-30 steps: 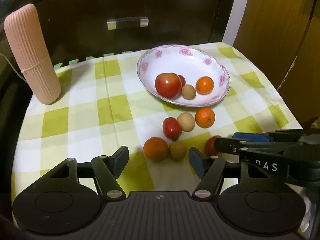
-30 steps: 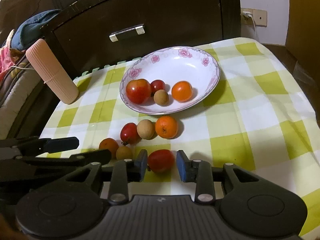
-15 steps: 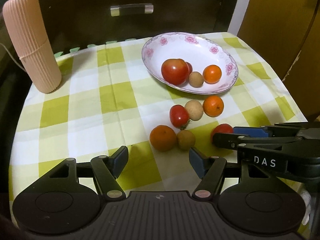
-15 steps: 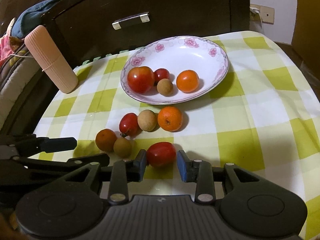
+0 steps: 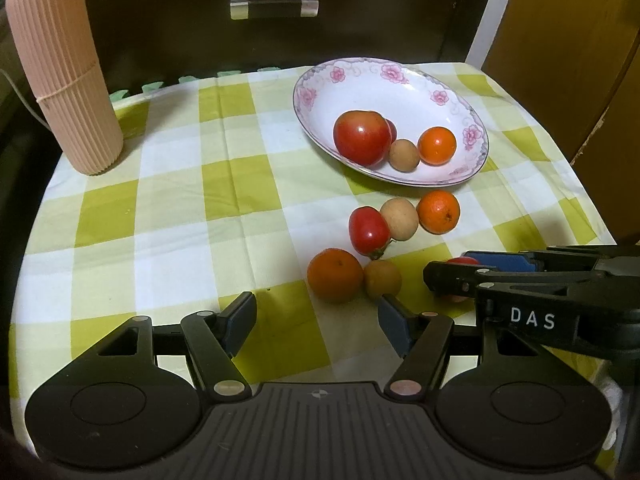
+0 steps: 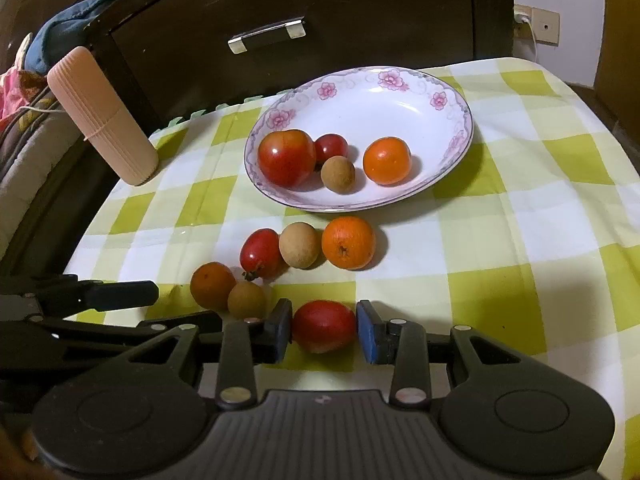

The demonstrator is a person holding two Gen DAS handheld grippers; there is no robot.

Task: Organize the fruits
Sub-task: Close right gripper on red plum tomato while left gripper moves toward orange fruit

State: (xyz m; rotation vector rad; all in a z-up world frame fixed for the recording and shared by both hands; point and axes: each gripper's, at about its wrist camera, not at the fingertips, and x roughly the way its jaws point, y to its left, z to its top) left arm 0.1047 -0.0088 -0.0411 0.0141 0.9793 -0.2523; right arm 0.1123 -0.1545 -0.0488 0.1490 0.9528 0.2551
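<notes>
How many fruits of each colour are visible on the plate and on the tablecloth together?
Red tomatoes, large round to small oval: 4 (e.g. the oval one between the right fingers)
Round orange citrus fruits: 3 (e.g.)
Round tan-brown longan-like fruits: 3 (e.g.)
Total: 10, of which 4 lie in the white flowered plate and 6 on the green checked tablecloth.

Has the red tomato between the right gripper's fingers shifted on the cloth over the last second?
No. The red tomato still lies on the same green check of the cloth, equally near the small brown fruit on its left.
</notes>
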